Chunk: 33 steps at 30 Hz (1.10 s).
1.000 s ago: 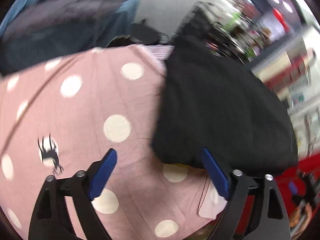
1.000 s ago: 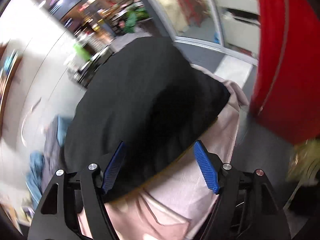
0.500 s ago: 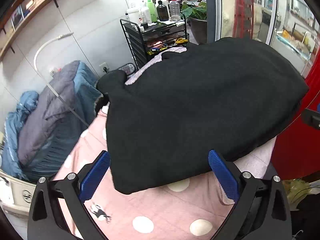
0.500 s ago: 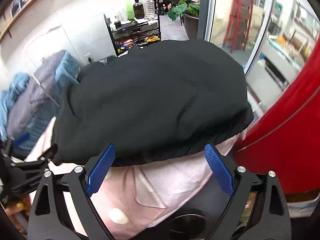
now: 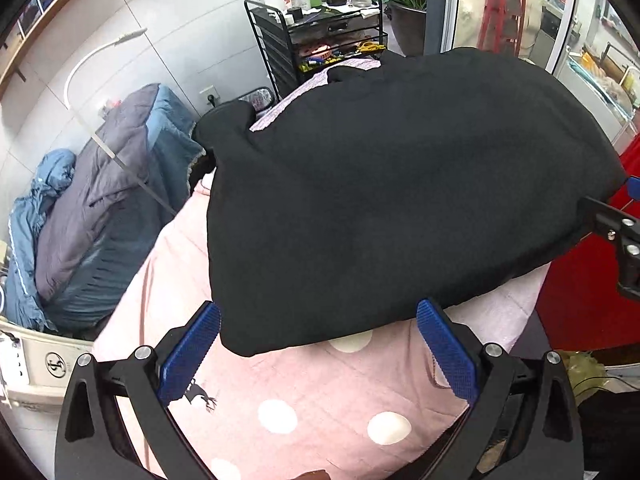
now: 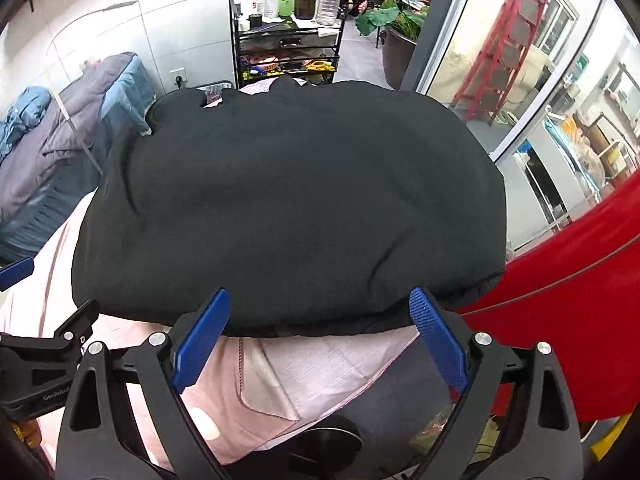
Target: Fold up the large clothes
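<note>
Fold step looks done: folded black fleece garment (image 5: 400, 200) lies flat on the pink polka-dot quilt (image 5: 312, 392), long axis running across your view, sleeve end toward the black wire rack (image 5: 320, 40). Left gripper (image 5: 318, 354) and right gripper (image 6: 320, 336) both spread, holding nothing; right jaws have just been opening. Next: regrip near hem, fold again.

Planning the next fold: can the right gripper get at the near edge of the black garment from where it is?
Probably yes. The right gripper is open and empty, and the black garment lies just ahead of its fingertips on the pink spotted cover, nothing between.
</note>
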Tool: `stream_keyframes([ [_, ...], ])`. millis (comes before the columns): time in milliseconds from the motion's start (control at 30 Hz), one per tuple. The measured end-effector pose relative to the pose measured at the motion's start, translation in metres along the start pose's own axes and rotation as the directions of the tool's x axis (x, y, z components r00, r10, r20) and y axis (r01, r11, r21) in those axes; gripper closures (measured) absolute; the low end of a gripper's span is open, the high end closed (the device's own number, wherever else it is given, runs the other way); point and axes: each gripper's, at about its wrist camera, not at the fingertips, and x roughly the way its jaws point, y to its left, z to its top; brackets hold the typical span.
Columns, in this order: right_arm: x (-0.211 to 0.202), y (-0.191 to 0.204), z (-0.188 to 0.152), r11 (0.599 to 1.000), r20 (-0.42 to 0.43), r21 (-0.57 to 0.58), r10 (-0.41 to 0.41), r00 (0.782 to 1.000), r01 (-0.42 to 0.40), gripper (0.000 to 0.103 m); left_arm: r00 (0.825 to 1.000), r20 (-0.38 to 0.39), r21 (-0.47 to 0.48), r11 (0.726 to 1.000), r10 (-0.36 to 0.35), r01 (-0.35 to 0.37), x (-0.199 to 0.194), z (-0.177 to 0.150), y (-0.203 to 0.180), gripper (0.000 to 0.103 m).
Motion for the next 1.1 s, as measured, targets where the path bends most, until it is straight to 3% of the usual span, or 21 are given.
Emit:
stream_keyframes([
  [1100,0.016,0.014,0.005,0.998,-0.032,-0.06,-0.004,0.999,0.002,0.013,1.0,-0.024,-0.036,0.999,0.009,-0.01,0.009,-0.002,0.01,0.006],
])
